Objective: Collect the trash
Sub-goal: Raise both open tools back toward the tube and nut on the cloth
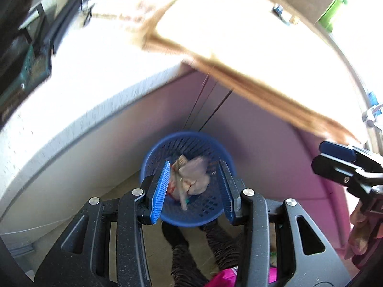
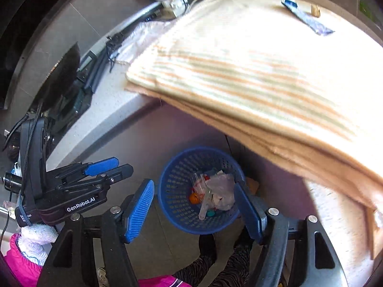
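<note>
A blue plastic basket (image 1: pixel 186 135) (image 2: pixel 170 191) stands on the floor against a purple cabinet front. It holds trash (image 1: pixel 195 177) (image 2: pixel 221 191): a crumpled clear bag, paper scraps and small coloured bits. My left gripper (image 1: pixel 195 163) hangs high above the basket and is open, with nothing between its blue pads. My right gripper (image 2: pixel 192 184) is beside it, also above the basket, open wide and empty. Each gripper shows in the other's view, the left gripper (image 2: pixel 105 167) at the left and the right gripper (image 1: pixel 335 154) at the right. A blue wrapper (image 2: pixel 307 18) (image 1: pixel 278 9) lies on the cloth above.
A striped beige cloth (image 2: pixel 239 71) (image 1: pixel 239 35) hangs over the edge of a white counter (image 1: pixel 83 83). Cables and dark items (image 2: pixel 100 64) lie along the counter's far left. The person's legs in striped trousers (image 1: pixel 222 246) stand by the basket. A white-gloved hand (image 2: pixel 36 239) holds the left gripper.
</note>
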`<state>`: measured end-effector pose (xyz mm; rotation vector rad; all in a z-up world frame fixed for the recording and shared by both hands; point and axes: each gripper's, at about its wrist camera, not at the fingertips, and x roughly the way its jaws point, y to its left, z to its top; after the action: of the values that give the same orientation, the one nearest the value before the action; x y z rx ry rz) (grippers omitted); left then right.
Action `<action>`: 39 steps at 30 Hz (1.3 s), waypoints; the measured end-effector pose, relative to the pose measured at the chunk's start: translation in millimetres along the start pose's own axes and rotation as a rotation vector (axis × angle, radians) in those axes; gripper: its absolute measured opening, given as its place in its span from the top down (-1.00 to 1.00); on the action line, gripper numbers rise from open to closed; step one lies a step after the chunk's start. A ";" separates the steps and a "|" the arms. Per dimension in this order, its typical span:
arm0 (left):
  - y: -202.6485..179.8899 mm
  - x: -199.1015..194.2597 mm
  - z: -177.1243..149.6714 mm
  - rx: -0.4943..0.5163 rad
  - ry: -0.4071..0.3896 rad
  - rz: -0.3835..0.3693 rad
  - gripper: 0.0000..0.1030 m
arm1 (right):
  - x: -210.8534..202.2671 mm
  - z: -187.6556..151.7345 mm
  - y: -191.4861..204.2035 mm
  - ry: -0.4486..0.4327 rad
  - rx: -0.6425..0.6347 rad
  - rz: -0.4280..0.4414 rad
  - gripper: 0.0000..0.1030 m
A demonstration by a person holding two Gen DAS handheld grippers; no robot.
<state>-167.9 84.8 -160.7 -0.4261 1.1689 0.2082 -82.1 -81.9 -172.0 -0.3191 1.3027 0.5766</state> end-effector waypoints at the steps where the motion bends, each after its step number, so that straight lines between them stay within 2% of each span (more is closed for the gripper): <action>1: -4.2 -5.8 4.6 0.005 -0.014 -0.002 0.22 | -6.3 2.1 -1.1 -0.014 -0.005 0.002 -0.41; 6: -28.6 -29.5 29.5 0.039 -0.087 -0.003 0.22 | -40.2 16.2 -10.3 -0.083 -0.022 0.005 -0.45; 12: -64.4 -36.7 60.7 0.071 -0.133 -0.027 0.22 | -80.5 36.5 -32.5 -0.171 -0.029 0.002 -0.54; 15: -81.3 -35.0 77.8 0.069 -0.142 -0.055 -0.01 | -95.4 48.9 -48.3 -0.208 -0.026 -0.011 -0.56; 20: -109.2 -36.9 94.9 0.090 -0.206 -0.077 -0.43 | -112.4 70.0 -81.6 -0.252 -0.004 -0.030 -0.56; 30: -151.8 -9.1 142.1 0.088 -0.186 -0.036 -0.44 | -133.8 121.5 -155.6 -0.329 0.041 -0.062 -0.66; 37: -170.8 22.5 177.6 0.025 -0.133 -0.106 -0.43 | -133.5 166.3 -212.0 -0.354 0.102 -0.072 -0.66; 39: -177.0 30.2 189.0 0.018 -0.124 -0.121 -0.33 | -130.2 179.2 -224.7 -0.347 0.114 -0.057 -0.66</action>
<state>69.6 4.2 -89.3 -0.4604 1.0198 0.1174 170.3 -199.3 -23.4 -0.1527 0.9841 0.4826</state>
